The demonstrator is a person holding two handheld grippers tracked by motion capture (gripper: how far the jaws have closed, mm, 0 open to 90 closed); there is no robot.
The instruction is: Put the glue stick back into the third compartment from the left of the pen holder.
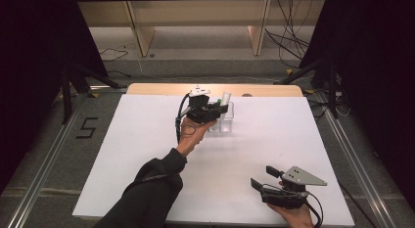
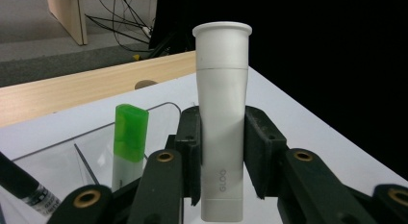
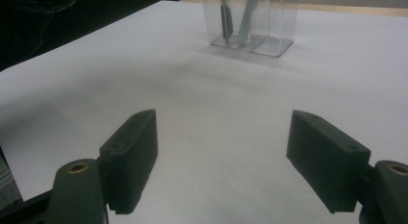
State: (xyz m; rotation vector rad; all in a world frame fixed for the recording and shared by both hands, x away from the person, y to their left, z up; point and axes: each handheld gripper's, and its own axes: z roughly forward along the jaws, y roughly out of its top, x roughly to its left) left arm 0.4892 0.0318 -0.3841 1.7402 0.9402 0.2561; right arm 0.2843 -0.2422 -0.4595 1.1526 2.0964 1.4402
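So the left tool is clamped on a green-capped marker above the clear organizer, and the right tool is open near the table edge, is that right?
Not quite. The left tool is clamped on the white glue stick, not a green-capped marker; the left gripper view shows the green-capped marker standing in the clear organizer. The rest holds: the right tool is open.

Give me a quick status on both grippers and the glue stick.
Left gripper shut on white glue stick, upright above clear organizer. Right gripper open, empty. Green-capped marker beside it; nothing blocking.
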